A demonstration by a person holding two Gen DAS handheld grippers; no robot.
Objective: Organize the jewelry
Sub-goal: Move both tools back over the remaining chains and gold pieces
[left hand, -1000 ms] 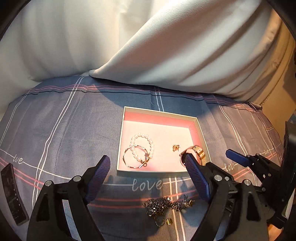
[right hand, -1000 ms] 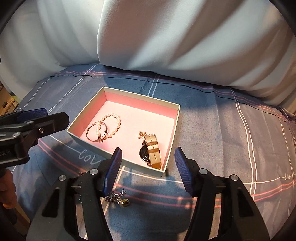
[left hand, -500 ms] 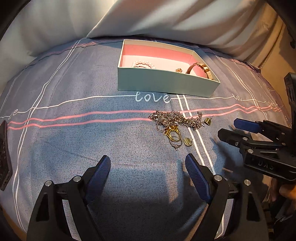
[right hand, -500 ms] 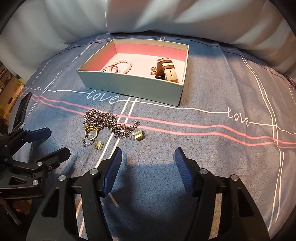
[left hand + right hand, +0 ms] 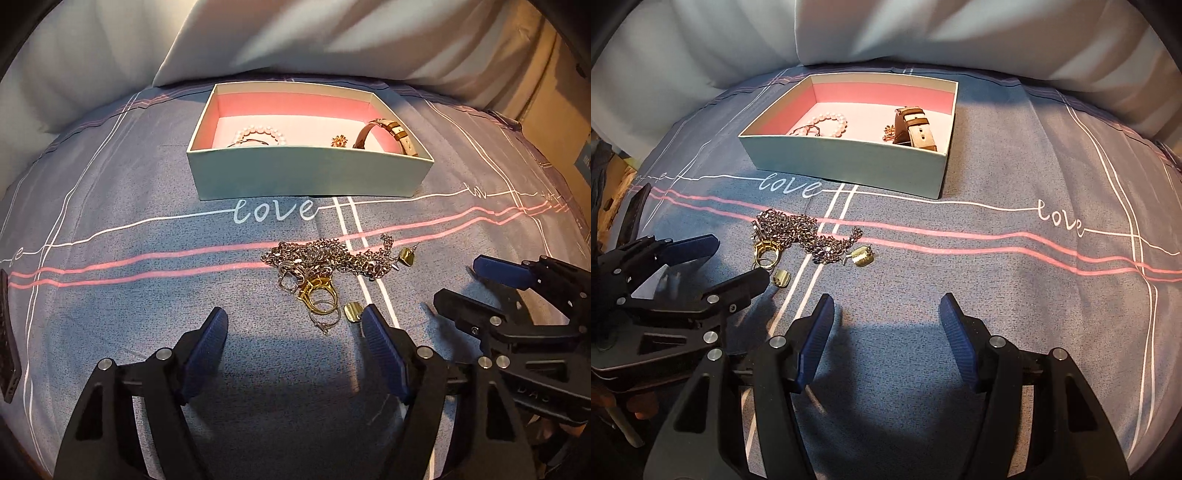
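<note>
- Grey-blue bedsheet (image 5: 110, 288) with white and pink lines and "love" script; white pillows (image 5: 923, 33) behind it.
- Box (image 5: 310, 177), pale outside and pink inside, sat open on the sheet beyond the "love" word.
- In the box: pearl bracelet (image 5: 260, 132) at left, small gold charm (image 5: 339, 140) mid, watch (image 5: 388, 134) with tan strap at right.
- Loose pile lay on the sheet in front of the box: silver chain (image 5: 332, 256), gold ring (image 5: 320, 293), thin ring (image 5: 325, 317) and gold tag (image 5: 354, 312) nearest.
- Left gripper (image 5: 294, 332) hovered low just short of the pile, jaws apart, holding nothing.
- Right gripper (image 5: 886, 325) hovered right of the pile, jaws apart, also holding nothing.
- Dark flat object (image 5: 7, 339) at the sheet's left edge; could not identify.
</note>
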